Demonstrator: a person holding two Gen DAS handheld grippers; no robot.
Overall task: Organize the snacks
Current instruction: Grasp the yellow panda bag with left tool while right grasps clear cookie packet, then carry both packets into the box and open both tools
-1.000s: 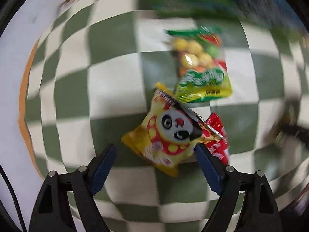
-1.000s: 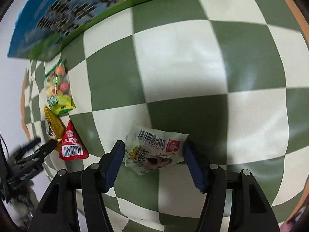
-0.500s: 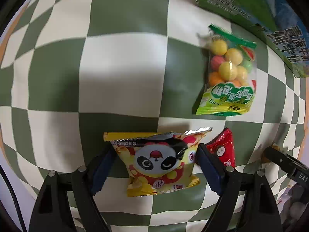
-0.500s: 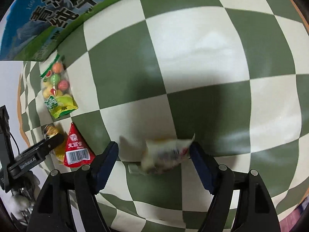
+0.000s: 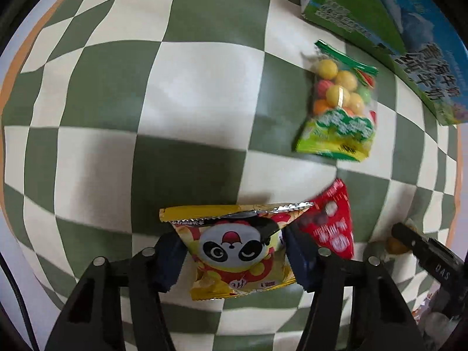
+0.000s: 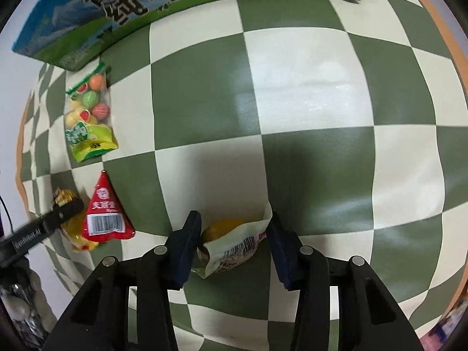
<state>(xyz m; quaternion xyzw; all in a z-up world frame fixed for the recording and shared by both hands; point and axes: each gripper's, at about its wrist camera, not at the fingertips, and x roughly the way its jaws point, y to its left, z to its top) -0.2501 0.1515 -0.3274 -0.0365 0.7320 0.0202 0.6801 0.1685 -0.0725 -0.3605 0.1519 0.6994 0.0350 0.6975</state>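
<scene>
You're closing the left gripper (image 5: 234,259) on the yellow panda packet (image 5: 238,253), pads pressing its sides just above the checked cloth (image 5: 190,93). Right gripper (image 6: 234,247) is closing on the pale pouch (image 6: 231,247). Both are light, crinkly, puffy w/ air, so you're gripping mid-body, not the slippery foil seams.

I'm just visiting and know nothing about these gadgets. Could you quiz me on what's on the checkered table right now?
1. True or false: the panda snack packet sits between the left gripper's closing jaws.
2. What lies between the candy bag and the panda packet: A) red triangular packet, B) a spoon?
3. Which gripper's jaws are closing on the pale barcoded packet?

Key: 1 true; 2 A; 3 the right gripper.
</scene>
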